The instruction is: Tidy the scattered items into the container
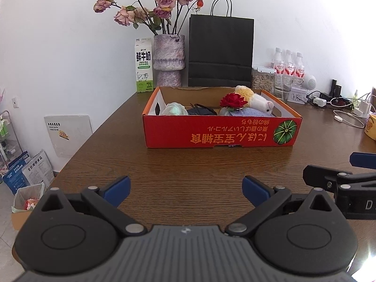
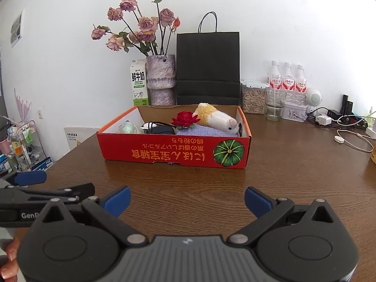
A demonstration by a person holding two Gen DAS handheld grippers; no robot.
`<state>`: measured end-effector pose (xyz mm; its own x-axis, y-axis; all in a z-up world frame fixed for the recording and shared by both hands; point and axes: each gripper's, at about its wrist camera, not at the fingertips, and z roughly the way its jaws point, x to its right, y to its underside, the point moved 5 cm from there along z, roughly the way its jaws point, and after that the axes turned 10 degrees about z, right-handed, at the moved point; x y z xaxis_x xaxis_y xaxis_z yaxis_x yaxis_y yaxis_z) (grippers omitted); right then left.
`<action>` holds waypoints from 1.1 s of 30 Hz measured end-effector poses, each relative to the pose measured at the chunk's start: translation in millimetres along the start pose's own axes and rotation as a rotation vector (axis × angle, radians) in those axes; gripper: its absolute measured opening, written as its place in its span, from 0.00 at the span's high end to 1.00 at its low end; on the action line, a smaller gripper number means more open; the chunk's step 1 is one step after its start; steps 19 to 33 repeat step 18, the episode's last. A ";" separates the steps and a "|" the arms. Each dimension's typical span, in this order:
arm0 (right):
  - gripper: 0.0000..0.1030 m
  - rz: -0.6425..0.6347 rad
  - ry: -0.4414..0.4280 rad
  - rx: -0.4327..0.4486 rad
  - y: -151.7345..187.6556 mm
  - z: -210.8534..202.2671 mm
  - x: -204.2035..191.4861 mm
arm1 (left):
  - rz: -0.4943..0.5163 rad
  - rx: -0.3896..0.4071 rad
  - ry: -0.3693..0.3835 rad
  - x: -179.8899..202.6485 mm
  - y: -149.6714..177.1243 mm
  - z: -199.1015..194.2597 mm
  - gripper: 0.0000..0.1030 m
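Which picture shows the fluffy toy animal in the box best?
The right wrist view: the plush toy lies closer and larger there, its pale face visible above the red box. The left wrist view shows the same toy smaller and farther off.

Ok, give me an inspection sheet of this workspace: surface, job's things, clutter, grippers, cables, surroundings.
Surface: brown wooden table; nothing loose in front of the box.
Job's things: red cardboard box holds a plush toy, red fabric flower, blue-grey cloth, a dark corded item and a pale green bundle.
Clutter: milk carton, vase of dried roses, black paper bag, three bottles, a lidded jar along the wall.
Grippers: left gripper and right gripper both open, empty, over the table.
Cables: white cord and chargers at the far right.
Surroundings: white wall; bags on the floor, left.
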<state>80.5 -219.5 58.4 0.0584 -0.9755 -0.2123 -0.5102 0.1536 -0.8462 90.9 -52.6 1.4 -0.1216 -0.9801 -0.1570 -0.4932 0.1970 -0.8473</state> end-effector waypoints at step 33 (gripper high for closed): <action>0.00 0.004 0.000 -0.019 3.2 6.0 0.0 | -0.008 0.018 0.005 -0.7 1.5 0.2 0.00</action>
